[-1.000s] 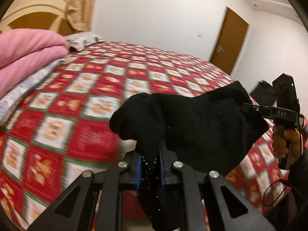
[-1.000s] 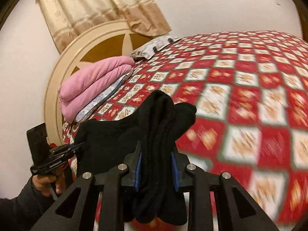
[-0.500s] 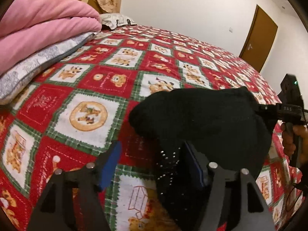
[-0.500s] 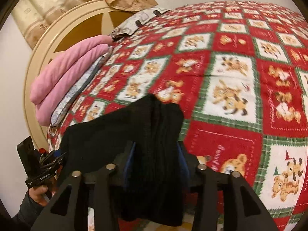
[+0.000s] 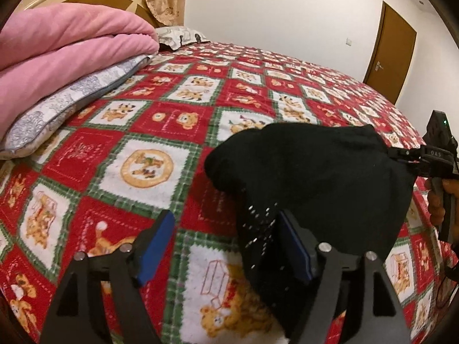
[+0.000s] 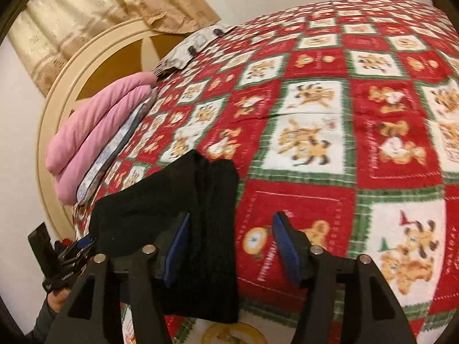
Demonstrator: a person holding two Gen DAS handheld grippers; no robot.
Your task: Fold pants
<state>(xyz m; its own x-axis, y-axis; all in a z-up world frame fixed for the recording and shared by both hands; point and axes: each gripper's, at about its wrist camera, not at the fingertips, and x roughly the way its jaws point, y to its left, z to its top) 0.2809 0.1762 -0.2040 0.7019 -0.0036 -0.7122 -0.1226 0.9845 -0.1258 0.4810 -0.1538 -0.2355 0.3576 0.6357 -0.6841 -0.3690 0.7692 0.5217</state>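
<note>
The black pants [image 5: 315, 172] lie as a folded bundle on the red and white teddy-bear bedspread [image 5: 143, 169]. My left gripper [image 5: 223, 246] hangs low over the bed with its jaws opening. The cloth leans only on its right blue pad [image 5: 292, 246], and bare bedspread fills the rest of the gap. In the right wrist view the pants [image 6: 200, 200] rest against the left pad [image 6: 178, 249] of my right gripper [image 6: 232, 246], whose jaws are also opening. Each gripper shows in the other's view: the right gripper [image 5: 401, 154] at the bundle's far end, the left gripper [image 6: 86, 243] at lower left.
A folded pink blanket [image 5: 63, 54] on a grey patterned pillow [image 5: 74, 100] sits at the head of the bed by the cream headboard [image 6: 94, 66]. Another pillow [image 5: 180, 35] lies further back. A brown door [image 5: 390, 54] stands in the far wall.
Both grippers came down toward the bed with the pants and opened their jaws. The bundle, gripped at both ends before, now rests on the bedspread.
</note>
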